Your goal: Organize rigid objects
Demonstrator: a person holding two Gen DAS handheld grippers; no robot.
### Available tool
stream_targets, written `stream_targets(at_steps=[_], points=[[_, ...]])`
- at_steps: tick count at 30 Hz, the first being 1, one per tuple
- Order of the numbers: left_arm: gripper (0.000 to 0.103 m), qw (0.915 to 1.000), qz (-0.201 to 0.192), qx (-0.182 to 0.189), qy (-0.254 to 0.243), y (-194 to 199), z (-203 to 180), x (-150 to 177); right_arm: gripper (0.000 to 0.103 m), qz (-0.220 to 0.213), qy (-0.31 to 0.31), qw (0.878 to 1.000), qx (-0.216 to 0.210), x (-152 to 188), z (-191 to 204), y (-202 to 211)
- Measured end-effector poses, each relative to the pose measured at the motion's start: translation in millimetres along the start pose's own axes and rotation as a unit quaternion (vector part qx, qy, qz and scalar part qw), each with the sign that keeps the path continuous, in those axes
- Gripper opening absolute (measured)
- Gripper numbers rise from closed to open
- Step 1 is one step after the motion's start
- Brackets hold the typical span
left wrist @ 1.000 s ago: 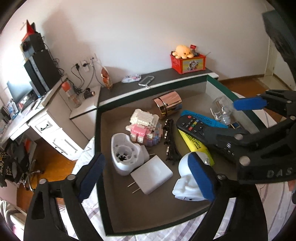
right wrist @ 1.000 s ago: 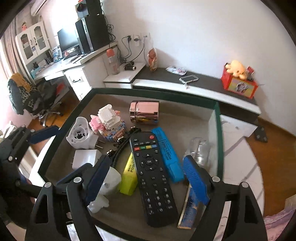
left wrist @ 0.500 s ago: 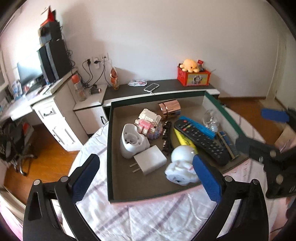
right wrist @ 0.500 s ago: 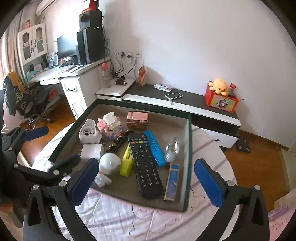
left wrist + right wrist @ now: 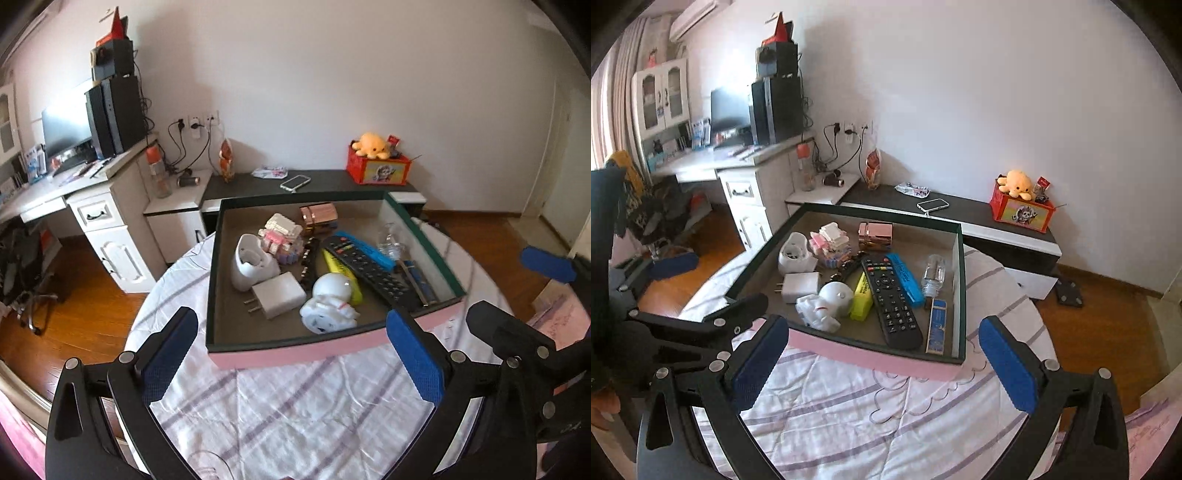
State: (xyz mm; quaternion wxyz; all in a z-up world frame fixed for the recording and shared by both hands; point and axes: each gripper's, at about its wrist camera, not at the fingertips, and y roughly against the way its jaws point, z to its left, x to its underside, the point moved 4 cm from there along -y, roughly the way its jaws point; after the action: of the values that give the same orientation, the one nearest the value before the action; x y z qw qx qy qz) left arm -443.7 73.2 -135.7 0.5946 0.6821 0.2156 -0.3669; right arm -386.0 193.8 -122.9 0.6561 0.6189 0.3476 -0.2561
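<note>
Hanging over the checked cloth (image 5: 295, 413), the left tool (image 5: 291, 350) has its blue pads spread wide with nothing between them; its jaws have just been opening. The right tool (image 5: 882, 354) is spread wide as well and carries nothing, its jaws too having just been opening. In the left view the right tool's black frame shows at the right edge, apart from the tray.

Just ahead of both tools lies the tray (image 5: 295, 352), its pink front wall nearest and its dark green rim running back on each side. It rests on the cloth-covered round surface (image 5: 849, 413).

Nearest the left tool inside the tray are a white figurine (image 5: 330, 302) and a white plug (image 5: 279, 295), side by side. Behind the plug stands a white holder (image 5: 251, 264). A black remote (image 5: 891, 302) runs lengthwise ahead of the right tool, with a yellow marker (image 5: 862, 297) touching its left side and a blue marker (image 5: 905, 278) along its right. A thin blue box (image 5: 936, 325) lies by the tray's right wall, and a clear bottle (image 5: 933, 275) lies just beyond it. A dark bead string (image 5: 306, 258) lies between the holder and the remote.

Farther back sit a pink and white block toy (image 5: 280, 234) and a copper cylinder (image 5: 319, 219), near the far wall.

Beyond the tray, a low cabinet (image 5: 979, 214) carries a phone (image 5: 933, 204) and a red box (image 5: 1021, 210) with a yellow plush (image 5: 1015, 182) on top.
</note>
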Motion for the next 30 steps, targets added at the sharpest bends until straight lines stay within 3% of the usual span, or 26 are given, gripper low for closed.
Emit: stream_targets(at_steps=[6,17,30], points=[[0.103,0.9985,-0.049,-0.024,0.003,31.1,-1.6,8.4,0.103,-0.025,-0.01,1.0,0.008,9.2,6.3,24.5],[0.103,0.994,-0.098,-0.049,0.003,86.2,-4.4,29.6,0.103,-0.084,-0.019,0.996,0.037,32.9,18.9,78.9],[0.103,0.9777,-0.195,-0.078,0.0,193.3,-7.8,62.0,0.103,-0.169,-0.002,0.984,0.05,57.5,49.6,167.9]])
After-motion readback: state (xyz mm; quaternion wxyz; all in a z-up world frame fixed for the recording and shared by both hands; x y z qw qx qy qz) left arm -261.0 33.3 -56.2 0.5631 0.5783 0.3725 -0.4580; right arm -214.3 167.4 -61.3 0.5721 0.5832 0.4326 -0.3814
